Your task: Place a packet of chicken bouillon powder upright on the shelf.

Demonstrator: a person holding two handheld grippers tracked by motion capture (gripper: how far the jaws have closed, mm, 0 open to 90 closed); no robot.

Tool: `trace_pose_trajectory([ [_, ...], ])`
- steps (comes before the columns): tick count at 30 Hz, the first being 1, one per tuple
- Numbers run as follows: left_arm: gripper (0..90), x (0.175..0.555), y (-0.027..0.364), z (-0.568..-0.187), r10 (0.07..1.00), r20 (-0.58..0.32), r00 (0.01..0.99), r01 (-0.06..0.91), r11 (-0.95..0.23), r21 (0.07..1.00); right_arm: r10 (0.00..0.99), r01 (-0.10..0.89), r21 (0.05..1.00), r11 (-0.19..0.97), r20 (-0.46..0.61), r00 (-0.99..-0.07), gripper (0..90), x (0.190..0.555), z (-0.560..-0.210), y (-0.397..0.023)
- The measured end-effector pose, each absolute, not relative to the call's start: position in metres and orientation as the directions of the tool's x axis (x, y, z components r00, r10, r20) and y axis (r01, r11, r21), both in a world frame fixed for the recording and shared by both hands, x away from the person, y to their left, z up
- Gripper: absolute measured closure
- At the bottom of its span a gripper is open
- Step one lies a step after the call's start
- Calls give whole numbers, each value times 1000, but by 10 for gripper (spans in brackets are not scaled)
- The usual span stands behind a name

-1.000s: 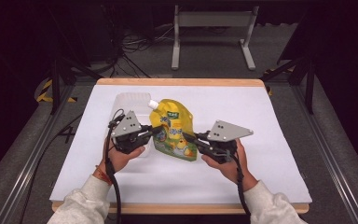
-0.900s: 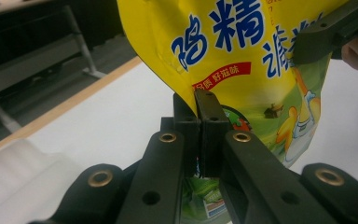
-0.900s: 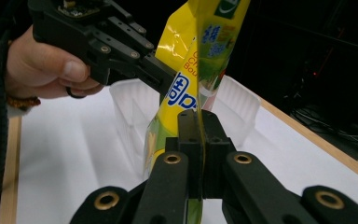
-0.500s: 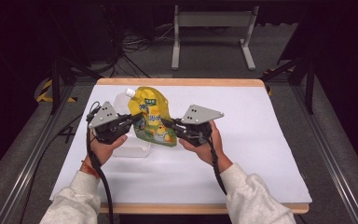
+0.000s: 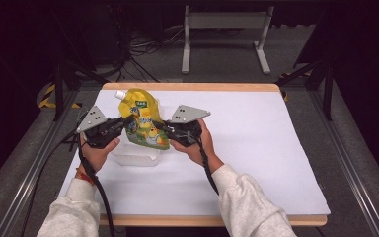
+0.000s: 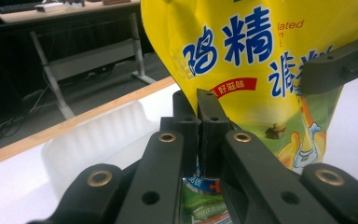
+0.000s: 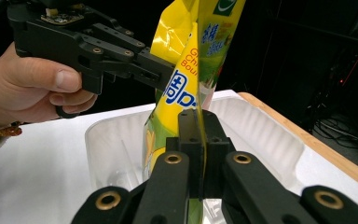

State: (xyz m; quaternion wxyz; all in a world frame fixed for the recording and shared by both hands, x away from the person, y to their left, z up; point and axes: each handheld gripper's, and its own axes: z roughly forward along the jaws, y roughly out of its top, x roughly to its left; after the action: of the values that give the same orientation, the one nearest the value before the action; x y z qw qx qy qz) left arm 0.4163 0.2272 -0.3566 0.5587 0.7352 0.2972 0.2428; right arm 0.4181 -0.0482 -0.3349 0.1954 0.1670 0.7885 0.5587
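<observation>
Now yellow pouch (image 5: 142,121) upright, long axis vertical, spout up-left.

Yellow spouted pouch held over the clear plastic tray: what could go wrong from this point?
1. The left gripper and right gripper each pinch only a thin side edge of the yellow spouted pouch; the glossy film could slip out of either grip.
2. The pouch hangs above the clear plastic tray, which looks light; a low bottom edge might catch the tray's rim and push it.
3. If the hands drift apart, the pouch could twist or its seam strain.
</observation>
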Motion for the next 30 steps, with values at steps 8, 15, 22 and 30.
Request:
trace_pose_trajectory([
  [8, 876, 420, 239, -363, 729, 14, 684, 168, -176, 970, 484, 51, 945, 322, -118, -867, 897, 426, -345, -32],
  [15, 883, 420, 244, -364, 742, 17, 670, 162, -168, 972, 492, 50, 946, 321, -121, -862, 895, 433, -348, -26],
  [22, 879, 418, 247, -364, 761, 16, 648, 143, -141, 980, 508, 26, 948, 318, -147, -849, 893, 434, -347, -19],
  [30, 856, 425, 251, -381, 751, 6, 661, 194, -178, 965, 524, 51, 946, 321, -132, -841, 892, 437, -365, -13],
])
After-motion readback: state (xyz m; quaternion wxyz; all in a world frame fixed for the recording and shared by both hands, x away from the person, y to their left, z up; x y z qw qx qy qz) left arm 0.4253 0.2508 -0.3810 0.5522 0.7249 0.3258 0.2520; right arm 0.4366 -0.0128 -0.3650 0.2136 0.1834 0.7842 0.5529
